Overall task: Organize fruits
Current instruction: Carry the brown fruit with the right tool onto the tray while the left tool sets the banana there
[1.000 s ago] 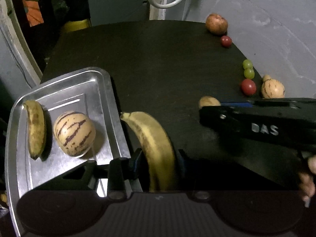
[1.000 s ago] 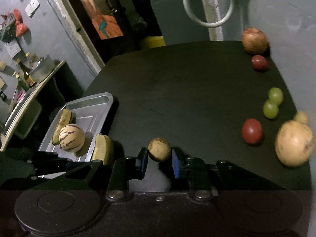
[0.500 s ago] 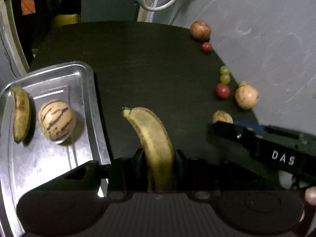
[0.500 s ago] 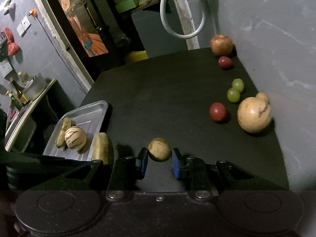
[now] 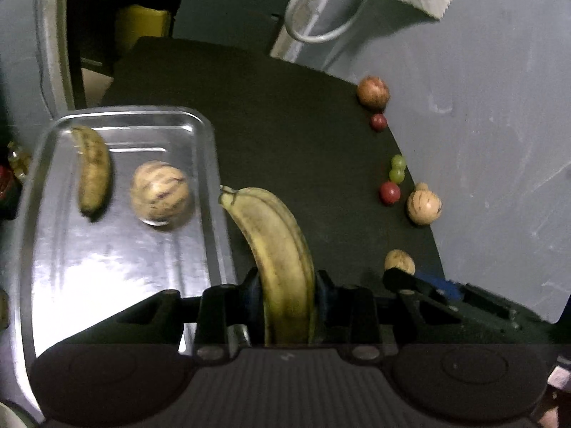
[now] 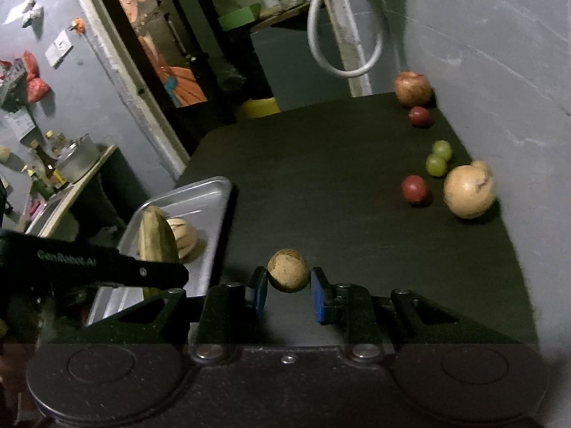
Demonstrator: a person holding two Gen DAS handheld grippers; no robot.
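Note:
My left gripper [image 5: 285, 281] holds a large spotted banana [image 5: 274, 235] by its sides, the jaws still closing on it, lifted beside the right rim of the steel tray [image 5: 210, 164]. In the tray lie a small banana [image 5: 93, 171] and a striped melon [image 5: 160, 192]. My right gripper [image 6: 288, 285] is shut on a small round brown fruit [image 6: 288, 274], held above the black table [image 6: 321, 164]. In the right wrist view the left gripper's black arm [image 6: 107, 267] and its banana [image 6: 157, 239] stand in front of the tray [image 6: 221, 207].
Along the table's right edge by the grey wall lie a reddish apple-like fruit [image 6: 413, 88], two small red fruits [image 6: 420, 116], two green grapes [image 6: 438, 158] and a pale round melon [image 6: 468, 192]. A white hose loop [image 6: 342, 35] hangs at the back. Shelves with bottles stand left.
Both grippers have risen with their fruit. The left one rolled and carried the banana closer to the tray. The right one drew away from the fruit row, toward the tray side.

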